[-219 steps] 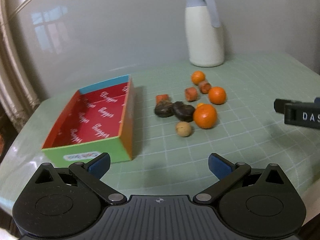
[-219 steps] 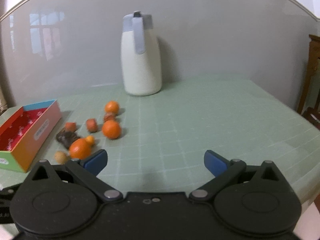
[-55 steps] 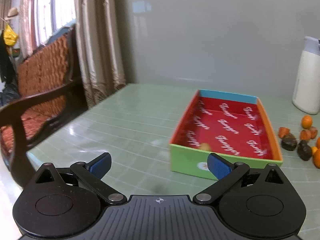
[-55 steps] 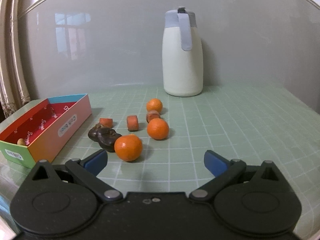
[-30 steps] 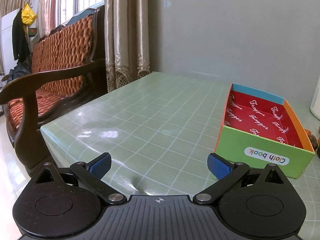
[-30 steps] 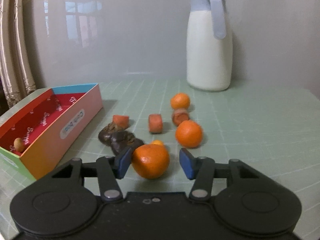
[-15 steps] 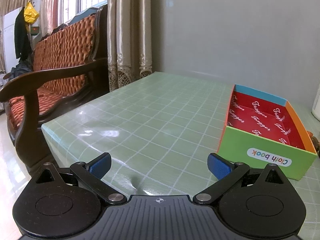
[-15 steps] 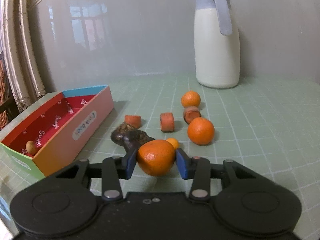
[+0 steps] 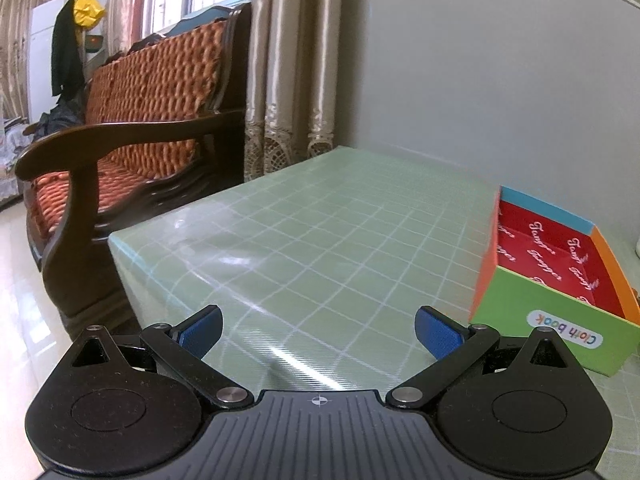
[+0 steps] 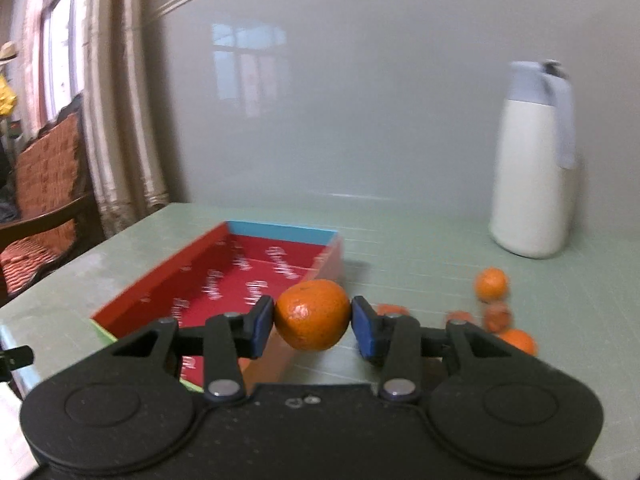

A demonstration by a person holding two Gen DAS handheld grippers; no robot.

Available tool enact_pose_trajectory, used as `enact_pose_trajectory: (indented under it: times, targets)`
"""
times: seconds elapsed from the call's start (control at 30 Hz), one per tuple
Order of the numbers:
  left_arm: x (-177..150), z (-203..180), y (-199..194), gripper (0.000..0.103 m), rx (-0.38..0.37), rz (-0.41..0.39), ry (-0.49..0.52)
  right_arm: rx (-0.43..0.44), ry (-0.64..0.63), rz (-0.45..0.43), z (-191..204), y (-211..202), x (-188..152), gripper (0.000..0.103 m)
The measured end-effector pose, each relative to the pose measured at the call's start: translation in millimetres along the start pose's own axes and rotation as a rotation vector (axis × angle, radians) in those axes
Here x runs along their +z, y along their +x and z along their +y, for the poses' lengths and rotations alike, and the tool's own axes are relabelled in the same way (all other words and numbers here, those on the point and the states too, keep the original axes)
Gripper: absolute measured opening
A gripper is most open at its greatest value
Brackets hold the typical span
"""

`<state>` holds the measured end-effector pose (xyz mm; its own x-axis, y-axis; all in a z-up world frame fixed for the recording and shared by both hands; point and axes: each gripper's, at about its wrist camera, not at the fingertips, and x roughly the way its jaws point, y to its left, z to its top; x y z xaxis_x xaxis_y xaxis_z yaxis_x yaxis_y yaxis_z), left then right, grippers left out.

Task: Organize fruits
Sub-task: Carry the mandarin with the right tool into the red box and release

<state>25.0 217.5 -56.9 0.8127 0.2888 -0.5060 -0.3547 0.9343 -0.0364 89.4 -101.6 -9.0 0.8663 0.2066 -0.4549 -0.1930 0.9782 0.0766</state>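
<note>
the right gripper (image 10: pixel 313 322) is clamped on an orange mandarin (image 10: pixel 312 314), its two blue pads pressing the fruit's left and right sides, after the jaws closed a little further onto it within the last second. the mandarin hangs clear of the table, in front of the near right corner of the colourful box (image 10: pixel 224 280), whose red printed inside shows behind it. the right wrist view is blurred. to the right of the box, more small orange fruits (image 10: pixel 491 284) lie on the green checked tablecloth (image 10: pixel 420 248), some partly hidden behind the gripper's right finger. a white jug with a pale blue lid (image 10: pixel 534 160) stands upright further back, near the grey wall.

the left gripper (image 9: pixel 319 330) stands wide apart with nothing between its blue pads, above a bare stretch of the tablecloth (image 9: pixel 320 232). the box (image 9: pixel 556 276) sits to its right, its green end wall bearing a "cloth book" label. a wooden sofa with orange cushions (image 9: pixel 132 120) and pale curtains (image 9: pixel 288 64) stand beyond the table's left edge
</note>
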Motion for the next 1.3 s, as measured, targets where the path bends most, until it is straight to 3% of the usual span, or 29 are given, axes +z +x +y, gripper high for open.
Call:
enact_pose_trajectory:
  times: [0.33, 0.7, 0.9, 1.0, 1.07, 1.3]
  targets:
    - [-0.2, 28.2, 3.3, 0.102, 0.020, 0.000, -0.051, 0.083, -0.086, 0.082, 54.5, 34.0, -2.8, 0.042]
    - [-1.8, 44.5, 6.9, 0.102, 0.045, 0.002, -0.070, 0.092, -0.115, 0.152, 70.8, 48.7, -11.7, 0.042]
    - [-1.9, 45.2, 7.0, 0.102, 0.047, 0.002, -0.072, 0.078, -0.121, 0.133, 73.2, 44.9, -6.3, 0.044]
    - [-2.5, 43.1, 6.9, 0.102, 0.044, 0.001, -0.065, 0.066, -0.123, 0.113, 72.7, 40.7, -2.7, 0.053]
    - [-2.7, 40.2, 6.4, 0.102, 0.040, -0.001, -0.057, 0.054, -0.121, 0.086, 70.2, 33.1, 0.2, 0.067]
    - [-2.4, 25.2, 4.2, 0.102, 0.023, -0.004, -0.027, 0.005, -0.132, 0.022, 54.7, 12.5, 7.2, 0.079]
